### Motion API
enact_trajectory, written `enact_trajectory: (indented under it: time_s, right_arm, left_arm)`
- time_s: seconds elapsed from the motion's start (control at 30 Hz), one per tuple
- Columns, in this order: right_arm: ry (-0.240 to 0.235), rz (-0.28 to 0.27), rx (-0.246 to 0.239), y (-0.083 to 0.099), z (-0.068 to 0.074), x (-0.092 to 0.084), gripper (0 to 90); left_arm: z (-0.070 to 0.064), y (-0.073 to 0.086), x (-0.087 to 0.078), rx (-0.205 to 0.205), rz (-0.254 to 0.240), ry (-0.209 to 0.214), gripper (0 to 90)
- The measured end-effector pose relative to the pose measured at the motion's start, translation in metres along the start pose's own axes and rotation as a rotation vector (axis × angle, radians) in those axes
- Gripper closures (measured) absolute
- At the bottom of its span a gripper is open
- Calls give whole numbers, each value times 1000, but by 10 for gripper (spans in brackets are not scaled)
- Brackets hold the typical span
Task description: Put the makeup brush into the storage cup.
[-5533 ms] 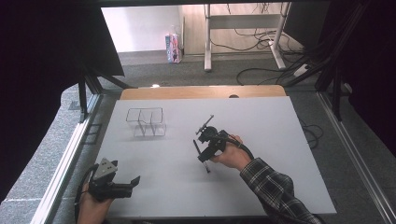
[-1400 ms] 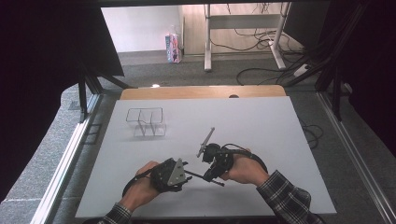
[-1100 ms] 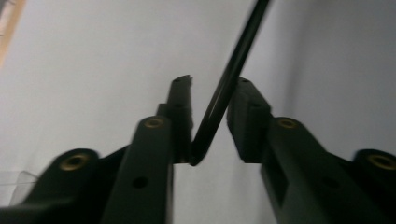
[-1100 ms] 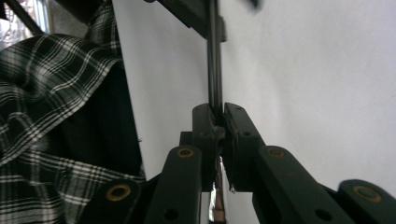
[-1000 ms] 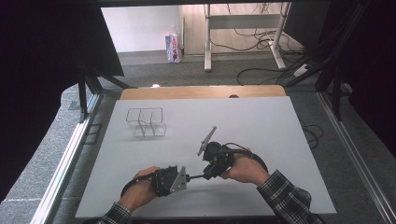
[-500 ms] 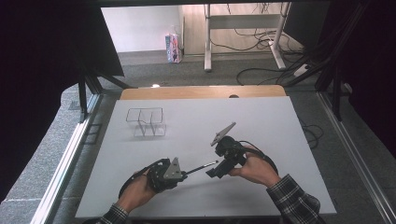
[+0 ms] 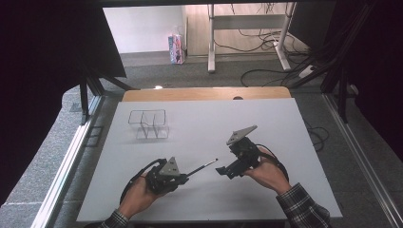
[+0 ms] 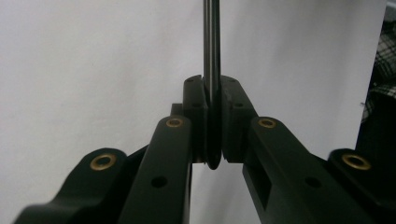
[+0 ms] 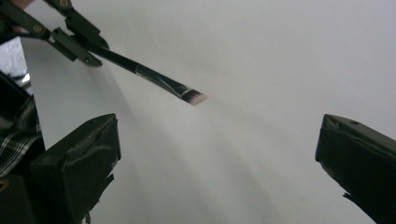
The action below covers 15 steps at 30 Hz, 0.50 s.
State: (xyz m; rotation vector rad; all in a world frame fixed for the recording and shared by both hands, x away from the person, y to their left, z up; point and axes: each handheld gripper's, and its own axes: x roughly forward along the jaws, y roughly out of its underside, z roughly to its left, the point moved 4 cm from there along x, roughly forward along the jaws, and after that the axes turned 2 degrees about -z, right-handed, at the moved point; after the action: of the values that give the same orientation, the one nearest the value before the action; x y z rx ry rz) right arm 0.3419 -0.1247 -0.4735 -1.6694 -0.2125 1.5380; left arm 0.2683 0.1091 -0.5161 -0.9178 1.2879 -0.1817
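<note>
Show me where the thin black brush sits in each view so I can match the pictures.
High view: the brush juts right from the left gripper, low centre.
Left gripper view: its handle rises between the shut jaws to the top edge.
Right gripper view: its bristle tip shows upper left, beyond the open right gripper.
Shared landmark: the white table.

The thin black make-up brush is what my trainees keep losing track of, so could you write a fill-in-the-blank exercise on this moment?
1. The thin black make-up brush is clamped in the ____ gripper.
2. The right gripper has its fingers ____.
3. The clear wire-frame rack stands on the pale grey ____.
4. The brush's bristle tip points toward the ____ gripper.

Missing words: left; open; table; right
</note>
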Motion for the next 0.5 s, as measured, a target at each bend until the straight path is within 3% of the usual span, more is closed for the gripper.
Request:
enact_trajectory:
  time_s: [0.23, 0.43, 0.5]
  right_arm:
    - [-13, -58, 59, 7, 0, -2, 0]
    - [-39, -93, 94, 7, 1, -3, 0]
    - [-44, -120, 112, 5, 2, -4, 0]
  left_arm:
    - [3, 2, -6, -104, -81, 31, 831]
    - [4, 2, -9, -149, -131, 54, 832]
    - [5, 2, -10, -180, -167, 73, 831]
